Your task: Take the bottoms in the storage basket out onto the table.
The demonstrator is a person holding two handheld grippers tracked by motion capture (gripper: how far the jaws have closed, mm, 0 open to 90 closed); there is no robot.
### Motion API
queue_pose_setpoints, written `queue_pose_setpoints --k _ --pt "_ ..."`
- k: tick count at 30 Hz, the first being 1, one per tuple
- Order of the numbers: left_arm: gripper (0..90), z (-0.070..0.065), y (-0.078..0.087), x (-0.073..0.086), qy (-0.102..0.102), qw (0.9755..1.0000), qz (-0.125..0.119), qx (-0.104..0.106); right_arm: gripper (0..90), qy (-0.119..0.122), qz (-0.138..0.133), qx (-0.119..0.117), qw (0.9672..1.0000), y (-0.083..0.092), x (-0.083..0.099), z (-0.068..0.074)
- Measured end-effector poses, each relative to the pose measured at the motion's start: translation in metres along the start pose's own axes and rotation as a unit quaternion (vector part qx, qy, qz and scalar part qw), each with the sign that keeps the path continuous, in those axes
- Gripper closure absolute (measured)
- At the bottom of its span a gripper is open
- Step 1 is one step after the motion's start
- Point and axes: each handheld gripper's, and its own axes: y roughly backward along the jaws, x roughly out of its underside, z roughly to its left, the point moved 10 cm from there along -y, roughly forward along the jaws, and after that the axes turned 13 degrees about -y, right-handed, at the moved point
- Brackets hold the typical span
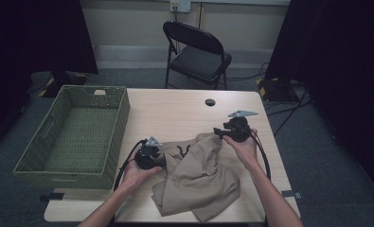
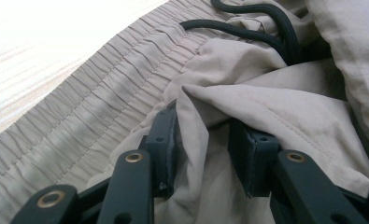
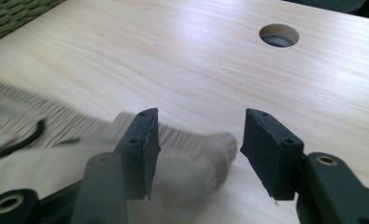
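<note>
tan shorts (image 1: pixel 199 177) | crumpled, black drawstring | table's near edge

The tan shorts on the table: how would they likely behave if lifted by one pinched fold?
The tan shorts lie crumpled in soft folds, so they would probably drape limply. The thin cloth bunched between the left gripper jaws looks light. The loose black drawstring would likely dangle.

Shorts (image 1: pixel 199 177): thin tan woven cloth, matt, creased; gathered ribbed waistband (image 2: pixel 102 107). Drawcord (image 2: pixel 247 28): black braided cord, slight sheen. Table (image 1: pixel 175 113): pale wood-grain top, smooth, satin. Basket (image 1: pixel 31 158) at 9 o'clock: green woven wicker, rough, matt. Gripper fingers (image 3: pixel 142 149): black matt plastic, brass-coloured metal rivets. Chair (image 1: pixel 199 56) at 12 o'clock: black, padded seat.
</note>
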Motion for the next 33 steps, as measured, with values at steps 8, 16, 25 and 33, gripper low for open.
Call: queue_pose_setpoints --k 8,16,25,33 --pt "61.7 -0.001 0.002 0.002 -0.001 1.0000 0.000 0.001 40.1 0.015 0.044 0.031 0.9984 -0.026 0.035 -0.010" --pt "61.3 0.000 0.004 0.004 -0.002 1.0000 0.003 0.007 50.8 0.024 0.047 0.036 0.9979 -0.020 0.051 -0.021" --pt "61.5 0.002 0.006 0.006 0.001 1.0000 0.001 0.006 79.3 -0.025 0.029 0.003 0.9993 -0.021 0.048 -0.020" --pt "64.0 -0.006 0.007 0.008 -0.005 0.9997 -0.001 0.024 81.2 -0.020 0.040 0.038 0.9982 0.025 0.074 -0.051"
